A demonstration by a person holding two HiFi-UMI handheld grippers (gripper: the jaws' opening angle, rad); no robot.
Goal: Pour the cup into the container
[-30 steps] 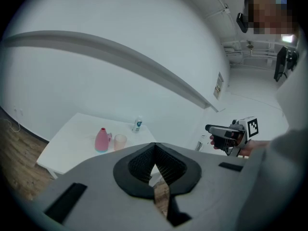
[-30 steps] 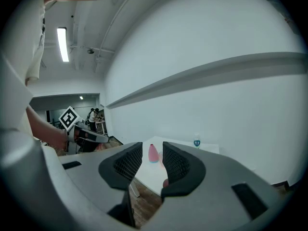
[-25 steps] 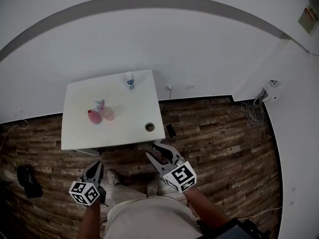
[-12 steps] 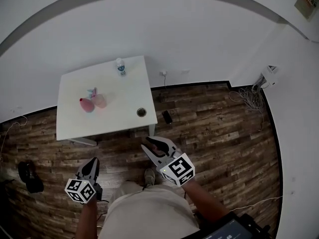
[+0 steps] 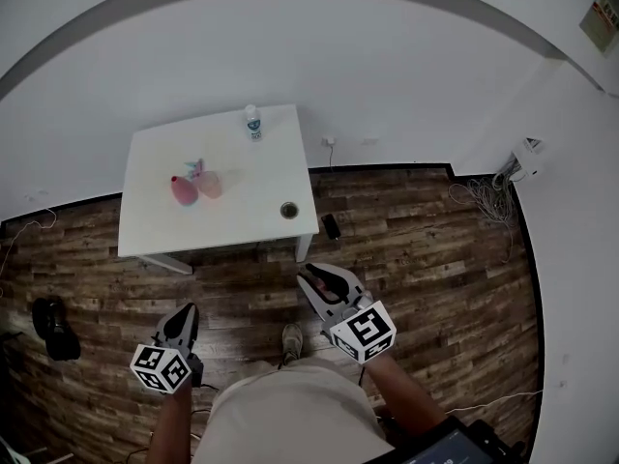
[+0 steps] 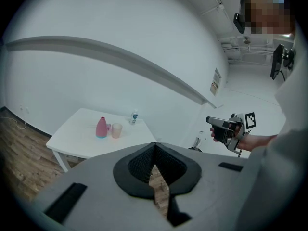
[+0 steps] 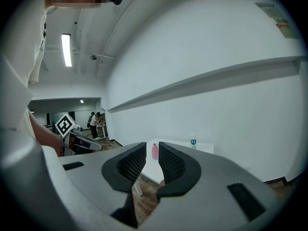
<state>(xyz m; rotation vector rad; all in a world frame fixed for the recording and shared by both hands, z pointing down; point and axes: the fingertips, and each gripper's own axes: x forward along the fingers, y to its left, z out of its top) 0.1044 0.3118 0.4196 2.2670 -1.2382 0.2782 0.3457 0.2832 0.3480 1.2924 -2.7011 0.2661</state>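
Your left gripper (image 5: 185,313) is closed tight on nothing. Your right gripper (image 5: 314,276) has just been closing, its jaws all but together (also empty). The cup (image 5: 210,185) stands on the white table (image 5: 253,224), just beside the pink container (image 5: 183,191).

Nothing here you can actually read

The bottle (image 5: 252,122) has a blue label and there's a notice (image 5: 602,22) up on the wall (image 5: 387,85), but both are way too small to make out; the squares on the marker cube (image 5: 363,331) are just black-and-white patterns.
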